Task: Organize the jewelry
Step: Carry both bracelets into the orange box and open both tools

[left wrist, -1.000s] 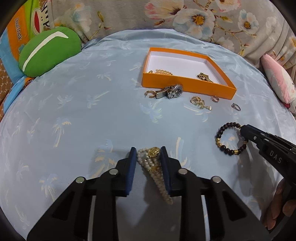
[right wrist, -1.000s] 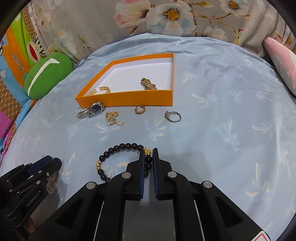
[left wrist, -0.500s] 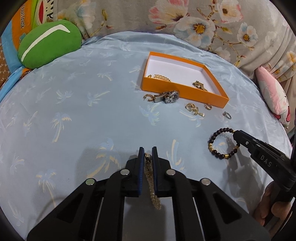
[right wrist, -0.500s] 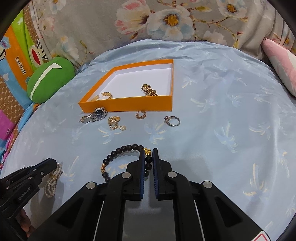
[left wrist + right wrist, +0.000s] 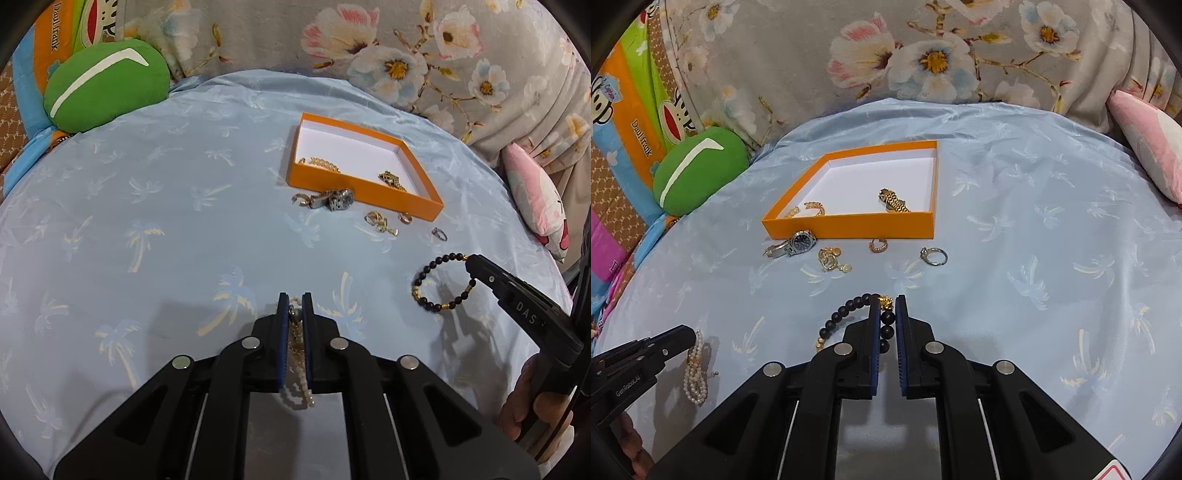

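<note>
Left gripper (image 5: 295, 301) clamps pearls (image 5: 297, 384), right gripper (image 5: 887, 302) clamps beads (image 5: 849, 314); I count two pieces in the box (image 5: 849, 225), five loose near it.

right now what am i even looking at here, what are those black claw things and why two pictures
Those are two hand-held grippers, one in each of a person's hands, each with a camera looking along its jaws, hence two pictures. The left gripper is shut on a pearl bracelet; the right gripper is shut on a black bead bracelet. Both lie over a blue palm-print cloth. Farther back, an orange box holds gold chains. In front of it lie a wristwatch, gold earrings, a small hoop and a silver ring.
</note>
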`<state>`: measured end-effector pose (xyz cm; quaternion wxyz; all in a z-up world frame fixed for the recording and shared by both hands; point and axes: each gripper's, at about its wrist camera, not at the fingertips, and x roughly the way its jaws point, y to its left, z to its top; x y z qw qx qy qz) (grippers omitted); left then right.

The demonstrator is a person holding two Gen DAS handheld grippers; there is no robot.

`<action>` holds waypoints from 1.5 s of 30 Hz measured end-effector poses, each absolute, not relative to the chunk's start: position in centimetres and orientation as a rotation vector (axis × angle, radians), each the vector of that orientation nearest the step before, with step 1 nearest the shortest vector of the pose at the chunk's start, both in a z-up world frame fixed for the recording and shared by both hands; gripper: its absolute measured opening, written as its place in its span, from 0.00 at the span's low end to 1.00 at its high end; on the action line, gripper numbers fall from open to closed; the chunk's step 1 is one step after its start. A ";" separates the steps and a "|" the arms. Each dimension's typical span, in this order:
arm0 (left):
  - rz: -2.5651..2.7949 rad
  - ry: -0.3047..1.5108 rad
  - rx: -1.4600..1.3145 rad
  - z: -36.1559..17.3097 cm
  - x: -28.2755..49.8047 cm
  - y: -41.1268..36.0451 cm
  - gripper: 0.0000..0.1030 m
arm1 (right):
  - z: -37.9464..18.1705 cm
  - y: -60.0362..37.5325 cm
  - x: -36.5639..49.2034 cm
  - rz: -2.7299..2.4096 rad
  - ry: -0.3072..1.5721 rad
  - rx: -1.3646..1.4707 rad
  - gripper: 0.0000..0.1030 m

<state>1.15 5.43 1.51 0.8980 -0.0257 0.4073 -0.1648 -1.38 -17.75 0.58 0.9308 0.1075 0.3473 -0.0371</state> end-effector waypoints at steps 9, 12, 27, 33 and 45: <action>-0.315 0.766 0.007 5.4 3.2 5.5 0.06 | 3.7 -19.0 -0.5 -0.074 0.656 0.206 0.07; -0.316 0.739 0.027 6.6 5.0 4.7 0.06 | 4.7 -19.5 1.0 -0.073 0.643 0.195 0.07; -0.355 0.703 0.032 9.5 19.4 -3.7 0.06 | 6.0 -21.5 15.2 -0.069 0.660 0.171 0.07; -0.350 0.734 0.025 8.3 24.7 -6.9 0.06 | 5.8 -21.9 20.1 -0.074 0.660 0.170 0.07; -0.313 0.787 0.060 4.3 29.2 -9.3 0.06 | 2.7 -22.8 23.8 -0.096 0.730 0.153 0.08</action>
